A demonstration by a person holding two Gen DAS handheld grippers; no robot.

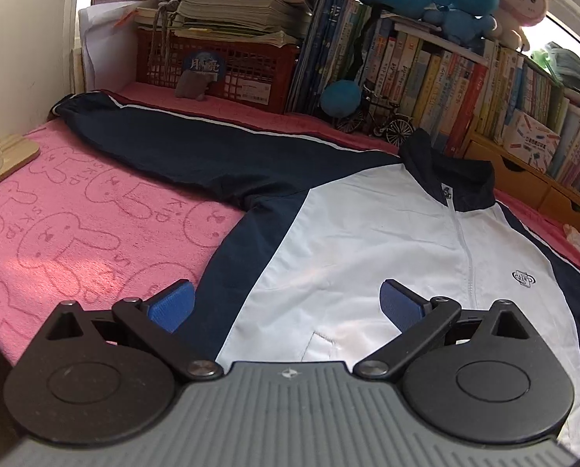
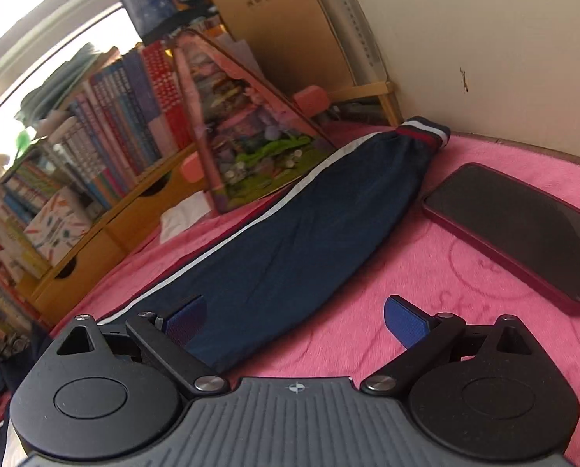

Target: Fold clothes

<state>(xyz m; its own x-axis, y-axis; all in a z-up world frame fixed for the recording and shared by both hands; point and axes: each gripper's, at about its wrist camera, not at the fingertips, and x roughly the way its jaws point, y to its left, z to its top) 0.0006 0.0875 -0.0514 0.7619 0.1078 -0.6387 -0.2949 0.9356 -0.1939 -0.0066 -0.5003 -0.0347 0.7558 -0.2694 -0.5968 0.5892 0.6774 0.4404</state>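
A navy and white zip-up track jacket (image 1: 368, 241) lies flat, front up, zipped, straight ahead of the left claw (image 1: 286, 305), its white chest panel between the spread fingers. Its navy collar stands at the far end. One navy sleeve (image 1: 196, 148) with a white stripe stretches away to the far left. The other sleeve (image 2: 301, 241) runs ahead of the right claw (image 2: 294, 321), from its left finger to a red-white-striped cuff (image 2: 426, 134).
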